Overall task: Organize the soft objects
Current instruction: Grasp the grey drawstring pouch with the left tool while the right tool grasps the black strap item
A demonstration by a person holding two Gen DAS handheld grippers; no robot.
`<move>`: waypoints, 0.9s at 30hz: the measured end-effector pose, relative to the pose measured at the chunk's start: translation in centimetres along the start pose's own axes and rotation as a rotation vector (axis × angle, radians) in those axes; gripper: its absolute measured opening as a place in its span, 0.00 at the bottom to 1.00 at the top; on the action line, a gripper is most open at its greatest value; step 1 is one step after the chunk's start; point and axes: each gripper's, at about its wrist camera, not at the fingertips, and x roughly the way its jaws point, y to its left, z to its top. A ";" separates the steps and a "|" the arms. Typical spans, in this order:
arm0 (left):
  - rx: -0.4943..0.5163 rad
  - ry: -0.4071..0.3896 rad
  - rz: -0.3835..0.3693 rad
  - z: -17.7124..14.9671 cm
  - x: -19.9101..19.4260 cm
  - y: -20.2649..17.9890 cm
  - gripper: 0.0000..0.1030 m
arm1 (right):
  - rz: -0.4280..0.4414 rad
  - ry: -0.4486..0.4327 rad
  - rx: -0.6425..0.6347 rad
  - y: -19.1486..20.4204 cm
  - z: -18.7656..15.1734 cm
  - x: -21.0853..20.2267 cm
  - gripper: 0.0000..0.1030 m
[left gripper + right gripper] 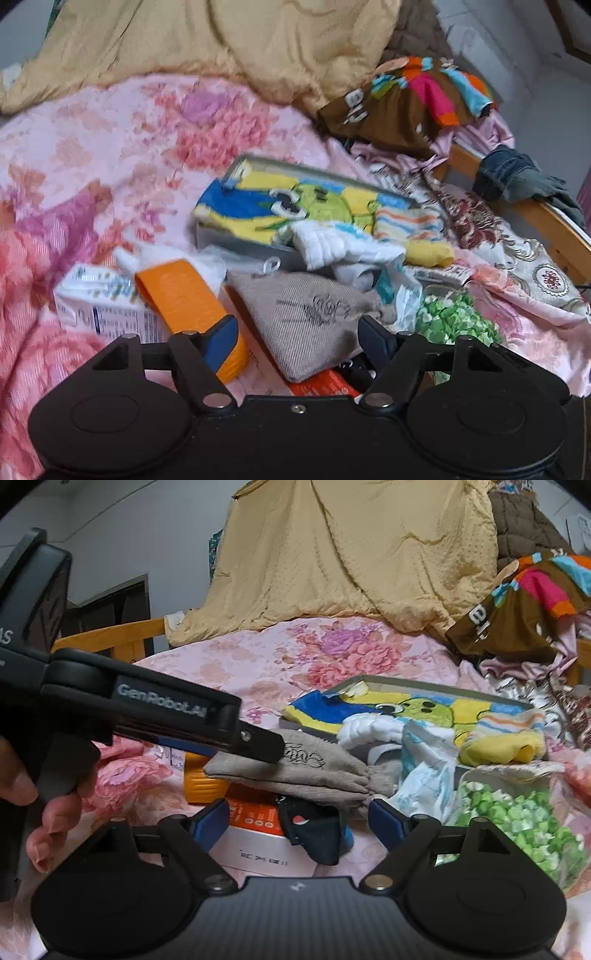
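Grey pouch (306, 317) coarse woven matt cloth; bedspread (110, 155) soft matt floral fabric; beige quilt (351, 554) w/ slight sheen; bed rail (110, 635) smooth wood; orange box (184, 295) prob. matt card; gripper bodies matt blk plastic.

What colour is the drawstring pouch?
Grey-beige with a dark scribbled logo; the drawstring pouch shows best in the left wrist view.

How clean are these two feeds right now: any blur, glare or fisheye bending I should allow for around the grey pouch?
Left wrist view: motion blur smears the grey pouch, the orange box and the cartoon towel; soft, even light, no glare. Right wrist view: sharper, the pouch's script readable; the left tool crosses it as a dark bar; fisheye bends the wooden bed rail and darkens the corners.
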 end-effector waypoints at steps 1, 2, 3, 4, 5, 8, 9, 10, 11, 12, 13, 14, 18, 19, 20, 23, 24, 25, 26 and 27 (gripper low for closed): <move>-0.017 0.009 0.001 0.0 0.2 0.1 0.69 | 0.005 0.003 0.007 -0.1 0.0 0.1 0.83; -0.025 0.013 0.000 -0.1 0.3 0.1 0.67 | 0.007 0.008 0.012 -0.2 0.0 0.3 0.83; -0.028 0.016 0.000 -0.1 0.4 0.1 0.63 | 0.008 0.011 0.015 -0.2 -0.1 0.4 0.82; -0.027 0.019 -0.001 -0.1 0.5 0.2 0.60 | 0.009 0.014 0.019 -0.3 0.0 0.5 0.81; -0.026 0.022 -0.002 -0.1 0.6 0.1 0.55 | 0.012 0.018 0.026 -0.3 -0.1 0.6 0.81; -0.051 0.030 -0.001 0.0 0.7 0.2 0.44 | 0.040 0.029 0.064 -0.8 0.0 0.8 0.78; -0.065 0.033 -0.006 0.0 0.7 0.2 0.39 | 0.045 0.031 0.071 -0.9 0.0 0.9 0.75; -0.081 0.033 -0.009 0.0 0.7 0.3 0.38 | 0.046 0.033 0.074 -1.0 0.0 0.9 0.74; -0.094 0.031 -0.010 0.0 0.6 0.4 0.34 | 0.047 0.034 0.074 -1.0 0.0 0.9 0.72; -0.100 0.030 -0.009 0.1 0.7 0.4 0.29 | 0.048 0.035 0.077 -1.1 0.0 1.0 0.70; -0.102 0.028 -0.009 0.1 0.6 0.4 0.26 | 0.051 0.035 0.082 -1.2 0.0 1.0 0.68; -0.102 0.025 -0.007 0.1 0.6 0.4 0.21 | 0.054 0.036 0.089 -1.3 0.0 1.0 0.64; -0.114 0.034 -0.018 0.1 0.6 0.5 0.14 | 0.052 0.050 0.111 -1.6 0.0 1.2 0.49; -0.121 0.036 -0.020 0.2 0.5 0.6 0.13 | 0.054 0.052 0.118 -1.7 0.0 1.2 0.47; -0.129 0.036 -0.023 0.2 0.4 0.6 0.11 | 0.054 0.055 0.124 -1.9 0.0 1.2 0.41; -0.133 0.034 -0.021 0.5 0.1 0.4 0.09 | 0.034 0.065 0.126 -1.9 0.2 1.2 0.21; -0.129 0.033 -0.018 0.7 0.0 0.3 0.09 | 0.030 0.069 0.126 -1.9 0.2 1.1 0.15; -0.124 0.033 -0.016 0.8 -0.1 0.2 0.08 | 0.029 0.075 0.128 -2.0 0.2 1.1 0.13; -0.112 0.033 -0.012 1.0 -0.4 -0.1 0.08 | 0.027 0.080 0.128 -1.9 0.2 1.1 0.07; -0.099 0.034 -0.007 1.1 -0.5 -0.3 0.08 | 0.024 0.084 0.123 -1.9 0.3 1.0 0.05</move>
